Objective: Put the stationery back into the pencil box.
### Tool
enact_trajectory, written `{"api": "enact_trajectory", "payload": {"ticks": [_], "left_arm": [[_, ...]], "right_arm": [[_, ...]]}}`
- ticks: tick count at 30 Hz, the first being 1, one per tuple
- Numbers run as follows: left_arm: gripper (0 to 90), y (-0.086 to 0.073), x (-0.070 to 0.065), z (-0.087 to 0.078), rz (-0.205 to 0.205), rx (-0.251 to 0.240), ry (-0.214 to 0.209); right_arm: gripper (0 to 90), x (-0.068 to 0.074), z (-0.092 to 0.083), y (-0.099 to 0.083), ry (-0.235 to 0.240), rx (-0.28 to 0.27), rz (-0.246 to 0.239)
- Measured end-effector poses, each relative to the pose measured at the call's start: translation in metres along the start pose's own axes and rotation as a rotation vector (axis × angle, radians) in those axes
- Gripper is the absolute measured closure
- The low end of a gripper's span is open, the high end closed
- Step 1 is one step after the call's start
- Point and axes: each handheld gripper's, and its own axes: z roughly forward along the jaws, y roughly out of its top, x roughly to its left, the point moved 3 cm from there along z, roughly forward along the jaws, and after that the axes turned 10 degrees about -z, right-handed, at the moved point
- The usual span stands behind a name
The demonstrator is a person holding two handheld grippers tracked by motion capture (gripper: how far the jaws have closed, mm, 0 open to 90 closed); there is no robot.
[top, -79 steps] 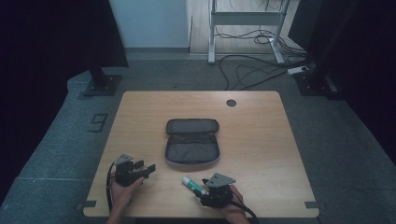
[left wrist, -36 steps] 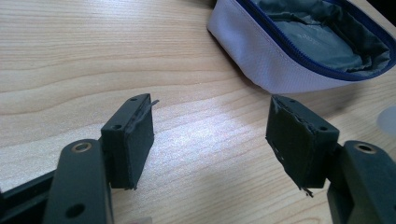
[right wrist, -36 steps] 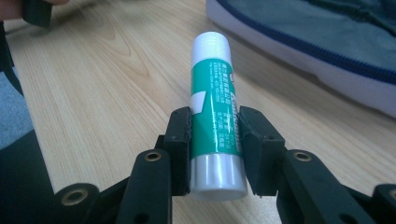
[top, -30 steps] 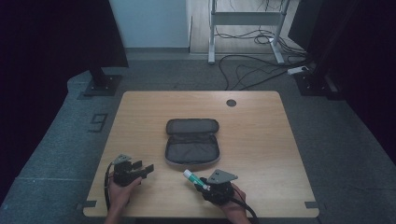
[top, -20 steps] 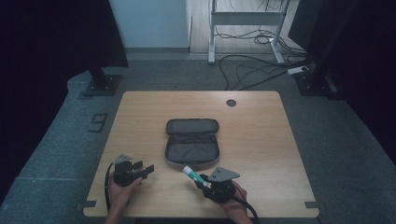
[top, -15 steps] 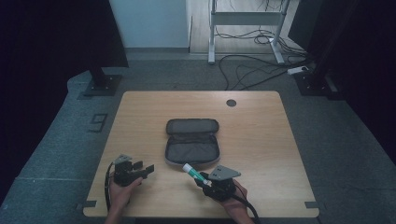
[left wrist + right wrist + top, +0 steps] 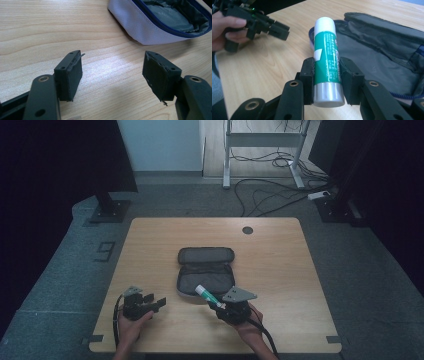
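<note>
Jaws of the right gripper (image 7: 327,75) squeeze a green glue stick (image 7: 325,60), its white cap over the near edge of the open pouch (image 7: 206,270). Left gripper (image 7: 112,75) jaws are wide apart, holding nothing, low over the table (image 7: 280,250) beside the pouch.

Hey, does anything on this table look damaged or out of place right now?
Only minor wear: the pads on the left gripper fingers look frayed, with loose bits at the edges. The open pouch lies flat, and the glue stick sits straight in the right gripper.
</note>
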Motion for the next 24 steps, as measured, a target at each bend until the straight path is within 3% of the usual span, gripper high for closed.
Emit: {"api": "enact_trajectory", "payload": {"ticks": [12, 24], "left_arm": [[32.3, 0.000, 0.001, 0.000, -0.002, 0.001, -0.001], [32.3, -0.001, 0.000, 0.001, -0.004, 0.003, -0.002]], "right_arm": [[65.1, -0.028, 0.023, 0.007, -0.023, 0.015, 0.025], [65.1, -0.039, 0.036, 0.007, -0.032, 0.034, 0.034]]}}
